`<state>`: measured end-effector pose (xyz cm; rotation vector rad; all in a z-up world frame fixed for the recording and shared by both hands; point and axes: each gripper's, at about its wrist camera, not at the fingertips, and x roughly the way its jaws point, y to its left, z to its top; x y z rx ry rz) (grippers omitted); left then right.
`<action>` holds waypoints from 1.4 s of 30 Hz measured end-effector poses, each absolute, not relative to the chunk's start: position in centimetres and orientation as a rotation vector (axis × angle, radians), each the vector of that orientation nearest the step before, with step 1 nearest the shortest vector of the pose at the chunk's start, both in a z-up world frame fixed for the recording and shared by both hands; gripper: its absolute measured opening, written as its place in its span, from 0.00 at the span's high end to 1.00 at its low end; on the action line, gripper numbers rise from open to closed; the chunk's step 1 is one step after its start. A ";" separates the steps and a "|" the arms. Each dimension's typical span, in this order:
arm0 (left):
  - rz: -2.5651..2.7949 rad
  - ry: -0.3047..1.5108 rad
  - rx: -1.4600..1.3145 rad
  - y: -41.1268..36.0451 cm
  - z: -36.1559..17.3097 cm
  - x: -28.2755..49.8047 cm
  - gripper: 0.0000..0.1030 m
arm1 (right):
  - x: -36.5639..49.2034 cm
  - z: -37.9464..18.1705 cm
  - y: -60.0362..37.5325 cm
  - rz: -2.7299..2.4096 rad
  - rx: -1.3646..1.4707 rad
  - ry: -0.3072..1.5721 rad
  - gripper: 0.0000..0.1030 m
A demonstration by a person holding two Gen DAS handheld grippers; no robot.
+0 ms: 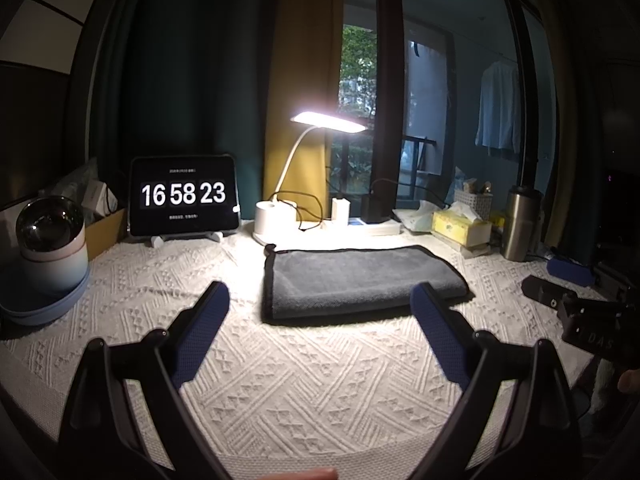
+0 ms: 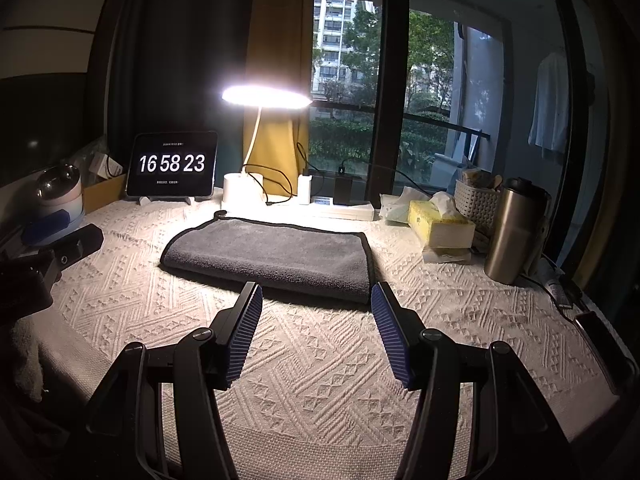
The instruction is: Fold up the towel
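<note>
A grey towel (image 1: 360, 280) with black trim lies folded flat on the white patterned tablecloth (image 1: 280, 380), under the lamp; it also shows in the right wrist view (image 2: 272, 256). My left gripper (image 1: 320, 296) is open and empty, held above the cloth just in front of the towel's near edge. My right gripper (image 2: 316, 298) is open and empty, just in front of the towel's near right corner. The right gripper's body (image 1: 580, 308) shows at the right edge of the left wrist view, and the left gripper's body (image 2: 60, 252) at the left edge of the right wrist view.
Along the back stand a tablet clock (image 1: 183, 196), a lit desk lamp (image 1: 276, 216), chargers and a power strip (image 1: 360, 220), a yellow tissue box (image 1: 460, 226), a white basket (image 2: 476, 204) and a steel tumbler (image 1: 520, 224). A pastel bowl stack (image 1: 48, 256) sits at far left.
</note>
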<state>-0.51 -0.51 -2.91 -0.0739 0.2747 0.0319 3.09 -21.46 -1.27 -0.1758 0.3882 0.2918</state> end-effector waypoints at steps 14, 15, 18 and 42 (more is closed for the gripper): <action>0.032 0.275 -0.074 -0.5 -2.9 -0.5 0.09 | 3.1 -1.4 -21.4 0.293 -0.171 0.390 0.42; 0.033 0.275 -0.074 -0.5 -2.9 -0.6 0.09 | 3.0 -1.4 -21.3 0.292 -0.171 0.391 0.42; 0.033 0.275 -0.075 -0.5 -2.9 -0.5 0.09 | 3.0 -1.4 -21.3 0.293 -0.171 0.393 0.42; 0.020 0.261 -0.078 -0.4 -3.1 -0.9 0.09 | 3.1 -1.6 -21.3 0.293 -0.167 0.396 0.42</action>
